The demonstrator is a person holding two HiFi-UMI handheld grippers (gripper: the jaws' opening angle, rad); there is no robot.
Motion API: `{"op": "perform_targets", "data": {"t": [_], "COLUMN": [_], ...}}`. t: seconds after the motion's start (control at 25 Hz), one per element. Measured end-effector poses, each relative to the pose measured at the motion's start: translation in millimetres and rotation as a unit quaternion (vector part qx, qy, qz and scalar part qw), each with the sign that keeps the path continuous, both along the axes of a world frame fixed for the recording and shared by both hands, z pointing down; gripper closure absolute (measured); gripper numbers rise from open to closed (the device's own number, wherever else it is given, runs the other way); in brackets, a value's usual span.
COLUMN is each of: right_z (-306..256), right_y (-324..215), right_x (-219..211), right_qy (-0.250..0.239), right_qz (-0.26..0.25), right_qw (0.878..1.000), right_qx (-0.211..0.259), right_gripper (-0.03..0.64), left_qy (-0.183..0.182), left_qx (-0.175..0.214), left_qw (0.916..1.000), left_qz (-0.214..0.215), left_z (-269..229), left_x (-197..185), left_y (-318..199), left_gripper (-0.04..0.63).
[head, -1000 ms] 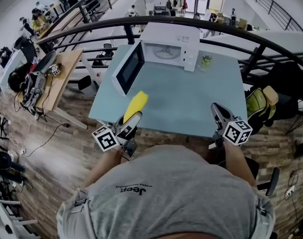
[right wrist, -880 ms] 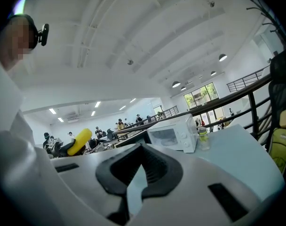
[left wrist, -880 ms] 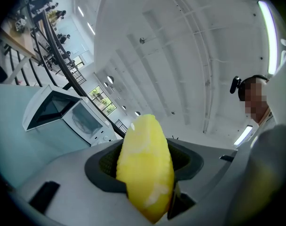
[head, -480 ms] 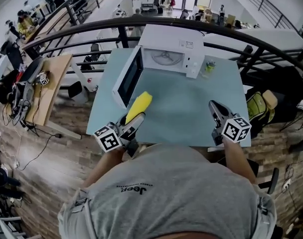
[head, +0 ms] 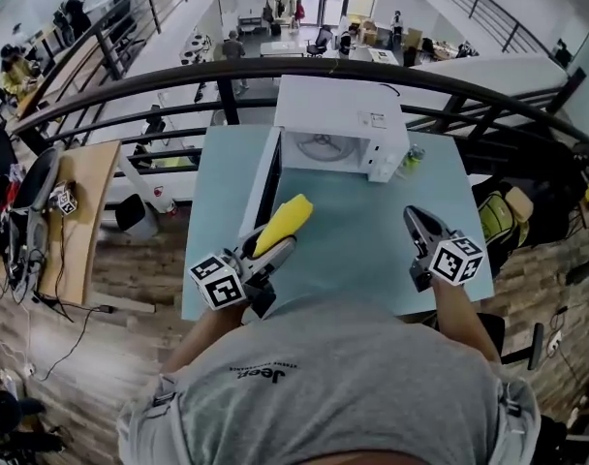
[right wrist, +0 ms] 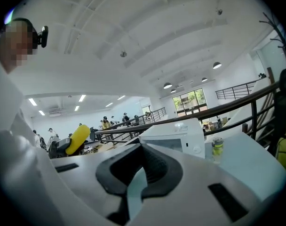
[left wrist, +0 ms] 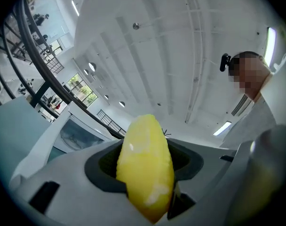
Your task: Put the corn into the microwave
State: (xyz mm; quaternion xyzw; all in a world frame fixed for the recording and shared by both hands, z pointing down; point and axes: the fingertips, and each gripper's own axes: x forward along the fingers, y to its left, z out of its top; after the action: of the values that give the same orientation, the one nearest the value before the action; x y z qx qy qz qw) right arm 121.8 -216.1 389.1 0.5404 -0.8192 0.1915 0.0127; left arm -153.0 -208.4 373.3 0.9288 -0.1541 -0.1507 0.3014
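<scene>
Above the table's near edge, my left gripper pinches the corn mid-carry, the right gripper is pressed together and empty, and next I'd steer the cob past the open door into the microwave.

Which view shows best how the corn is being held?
The left gripper view: the corn shows close up, clamped between the left hand-held gripper's jaws. The head view shows it small, pointing toward the microwave; the right gripper view shows only a distant yellow end.
</scene>
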Motion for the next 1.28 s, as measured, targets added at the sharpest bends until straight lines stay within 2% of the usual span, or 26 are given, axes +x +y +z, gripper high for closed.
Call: {"op": "perform_targets", "data": {"t": [0.32,0.56,0.72,0.88,1.12,1.28], "right_z": [0,13,17,26,54,64], "right_y": [-38,-49,-61,-77,-89,-103], "right_x": [-29,-28,-14,6,52,80], "right_qy": [0.01,0.015,0.005,-0.007,-0.013,-0.009], "right_qz": [0.008,-0.013,-0.039,-0.093,-0.178,-0.198], "right_qw": [1.0,0.999,0.999,0.995,0.983,0.98], "right_qx": [-0.016,-0.037,-0.034,-0.03,-0.03,-0.019], "right_gripper": [0.598,0.598,0.598,0.598,0.598,0.598], "left_qy": [0.002,0.005,-0.012,-0.032,-0.027,-0.047], "left_qx": [-0.006,-0.012,-0.016,-0.012,-0.048,-0.046], "left_qw": [0.9988,0.9991,0.9997,0.9988,0.9897,0.9865], "left_qz": [0.049,0.041,0.012,-0.036,-0.132,-0.15], "left_z": [6,12,17,22,44,51], "left_x": [-7,1,17,47,108,152], "left_y": [-21,-21,-22,-23,-30,-48], "left_gripper": [0.351,0.351,0.351,0.351,0.351,0.351]}}
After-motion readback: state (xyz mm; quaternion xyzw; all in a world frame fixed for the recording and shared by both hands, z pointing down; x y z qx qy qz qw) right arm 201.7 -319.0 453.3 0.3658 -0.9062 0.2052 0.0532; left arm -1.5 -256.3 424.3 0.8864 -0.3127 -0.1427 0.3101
